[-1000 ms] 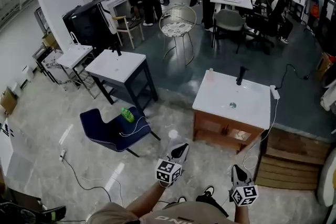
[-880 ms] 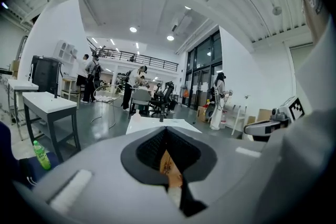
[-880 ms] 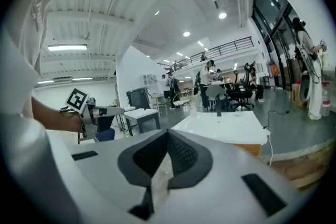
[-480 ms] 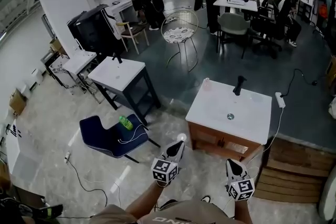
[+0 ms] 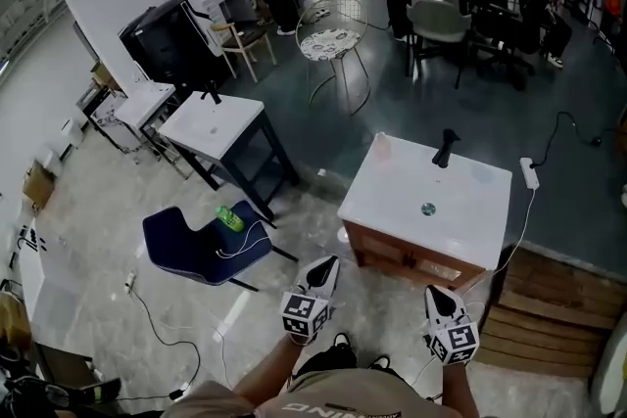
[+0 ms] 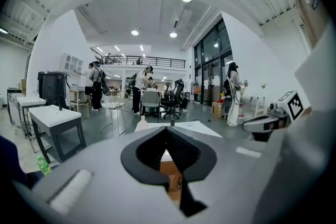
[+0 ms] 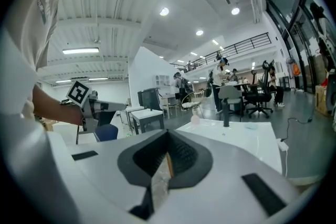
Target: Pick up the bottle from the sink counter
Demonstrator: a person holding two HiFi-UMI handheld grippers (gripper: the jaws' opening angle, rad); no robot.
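A small clear pinkish bottle (image 5: 382,146) stands upright at the far left corner of the white sink counter (image 5: 392,201), left of the black faucet (image 5: 446,148). Both grippers hover near my body, well short of the counter's front edge. My left gripper (image 5: 329,261) is shut and holds nothing. My right gripper (image 5: 434,290) also looks shut and empty. In the left gripper view the bottle (image 6: 141,121) shows just past the closed jaw tips (image 6: 167,128). From the right gripper (image 7: 168,132), the bottle (image 7: 195,119) appears ahead on the counter's left side.
A blue chair (image 5: 191,245) with a green bottle (image 5: 232,215) and a cable stands to the left. A second sink table (image 5: 211,127) is behind it. Wooden steps (image 5: 549,308) lie right of the counter, and a power strip (image 5: 530,173) hangs at its right edge. People stand far behind.
I have come closer to the sink counter, which now sits lower and nearer in the head view. Both grippers stay shut and keep their place in front of my body.
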